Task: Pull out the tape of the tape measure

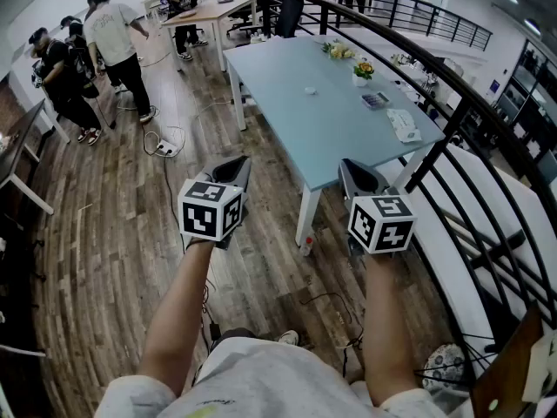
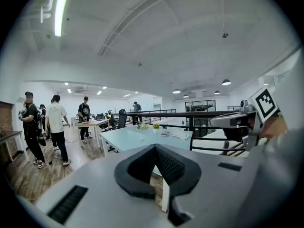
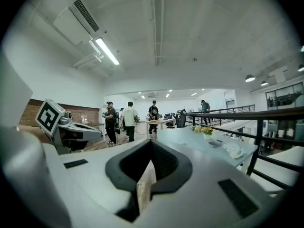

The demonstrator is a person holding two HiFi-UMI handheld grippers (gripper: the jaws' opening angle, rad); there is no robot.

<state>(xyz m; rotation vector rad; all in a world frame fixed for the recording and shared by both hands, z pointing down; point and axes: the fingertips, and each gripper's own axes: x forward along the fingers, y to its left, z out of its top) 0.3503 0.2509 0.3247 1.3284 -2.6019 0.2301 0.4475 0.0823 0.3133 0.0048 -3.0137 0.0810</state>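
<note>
No tape measure can be made out in any view. A pale blue table (image 1: pixel 280 103) stands ahead, and I hold both grippers in the air short of its near end. My left gripper (image 1: pixel 233 171) is shut with nothing between its jaws; in the left gripper view its black pads (image 2: pixel 164 167) meet at a point. My right gripper (image 1: pixel 357 174) is likewise shut and empty, its pads (image 3: pixel 159 163) closed together. On the table lie a small white round object (image 1: pixel 309 91), a calculator (image 1: pixel 375 100) and a white item (image 1: pixel 403 124).
A black metal railing (image 1: pixel 452 142) runs along the right, close to the table. A flower pot (image 1: pixel 363 70) sits at the table's far side. Several people (image 1: pixel 113 37) stand at the back left near a wooden desk (image 1: pixel 204 11). Cables and a power strip (image 1: pixel 165 149) lie on the wooden floor.
</note>
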